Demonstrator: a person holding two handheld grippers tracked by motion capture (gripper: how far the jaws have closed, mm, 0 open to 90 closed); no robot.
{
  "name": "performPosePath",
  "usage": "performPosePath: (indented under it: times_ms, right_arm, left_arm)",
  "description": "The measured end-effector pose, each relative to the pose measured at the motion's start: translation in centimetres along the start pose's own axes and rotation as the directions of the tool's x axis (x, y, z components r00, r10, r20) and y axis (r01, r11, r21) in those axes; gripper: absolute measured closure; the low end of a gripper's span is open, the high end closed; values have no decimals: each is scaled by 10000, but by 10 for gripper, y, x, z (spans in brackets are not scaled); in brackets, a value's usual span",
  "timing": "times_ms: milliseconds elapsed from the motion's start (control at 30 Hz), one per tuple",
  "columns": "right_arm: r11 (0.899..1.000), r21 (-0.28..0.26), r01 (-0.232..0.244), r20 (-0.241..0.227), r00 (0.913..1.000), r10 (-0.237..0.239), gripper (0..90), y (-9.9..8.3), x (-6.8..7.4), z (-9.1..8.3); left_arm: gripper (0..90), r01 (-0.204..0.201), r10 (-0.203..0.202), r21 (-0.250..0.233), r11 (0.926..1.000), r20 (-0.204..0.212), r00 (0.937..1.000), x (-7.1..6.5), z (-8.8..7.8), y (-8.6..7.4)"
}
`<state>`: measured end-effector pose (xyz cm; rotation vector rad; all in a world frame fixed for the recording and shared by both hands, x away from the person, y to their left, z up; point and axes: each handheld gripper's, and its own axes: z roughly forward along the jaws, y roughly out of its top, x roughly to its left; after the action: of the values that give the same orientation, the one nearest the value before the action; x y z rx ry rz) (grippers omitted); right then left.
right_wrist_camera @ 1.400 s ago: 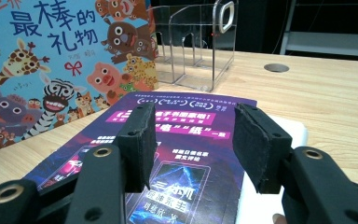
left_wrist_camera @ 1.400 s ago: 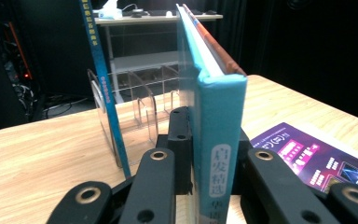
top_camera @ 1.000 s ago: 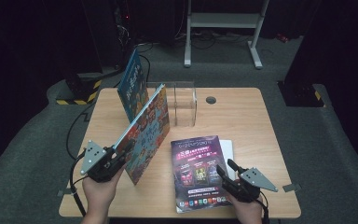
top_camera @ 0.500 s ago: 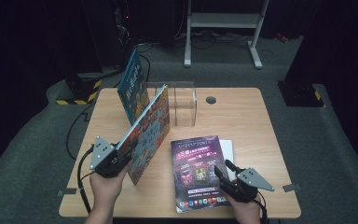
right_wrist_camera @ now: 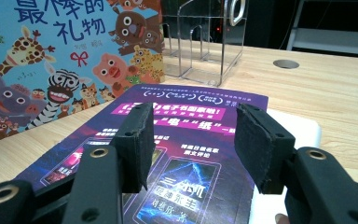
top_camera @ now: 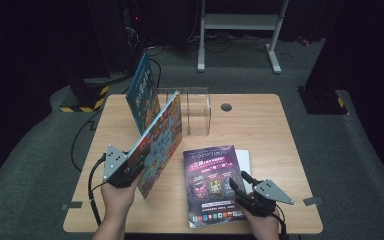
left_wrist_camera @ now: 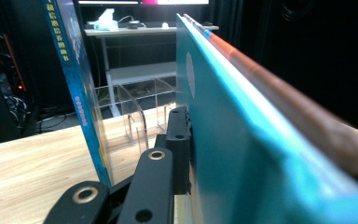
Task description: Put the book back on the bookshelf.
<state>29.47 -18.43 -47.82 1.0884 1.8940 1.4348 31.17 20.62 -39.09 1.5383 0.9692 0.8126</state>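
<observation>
Ahead of the left gripper, clamped on the tilted animal picture book, the clear rack holds a blue book, its cover half hidden; the right gripper gapes over the purple magazine.

I see a wooden surface carrying a clear acrylic rack, a purple magazine lying flat over what may be a white sheet.
</observation>
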Motion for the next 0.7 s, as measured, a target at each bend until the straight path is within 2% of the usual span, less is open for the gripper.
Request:
performPosePath:
  times_ms: [233, 333, 567, 667, 700]
  right_arm:
    - [10000, 52, -19, -39, 10000, 19, 471, 1, -1, 1]
    - [9999, 114, 37, -33, 10000, -37, 466, 1, -1, 1]
    - [9986, 299, 442, 194, 9988, -448, 458, 3, -1, 3]
    - [9981, 414, 461, 235, 9986, -471, 459, 5, -4, 4]
    - [9982, 442, 416, 314, 9986, -430, 458, 6, -6, 4]
  left_arm:
    - [775, -111, 111, -16, 9999, 86, 9999, -1, 1, 0]
    - [774, -16, 17, -36, 10000, 140, 9999, -1, 1, 0]
    - [764, -26, 26, -11, 10000, 197, 9998, 0, 1, 0]
    - [778, -205, 206, -105, 9997, 59, 9998, -2, 1, -1]
    - [781, -148, 149, -123, 9998, 34, 9999, -2, 1, -1]
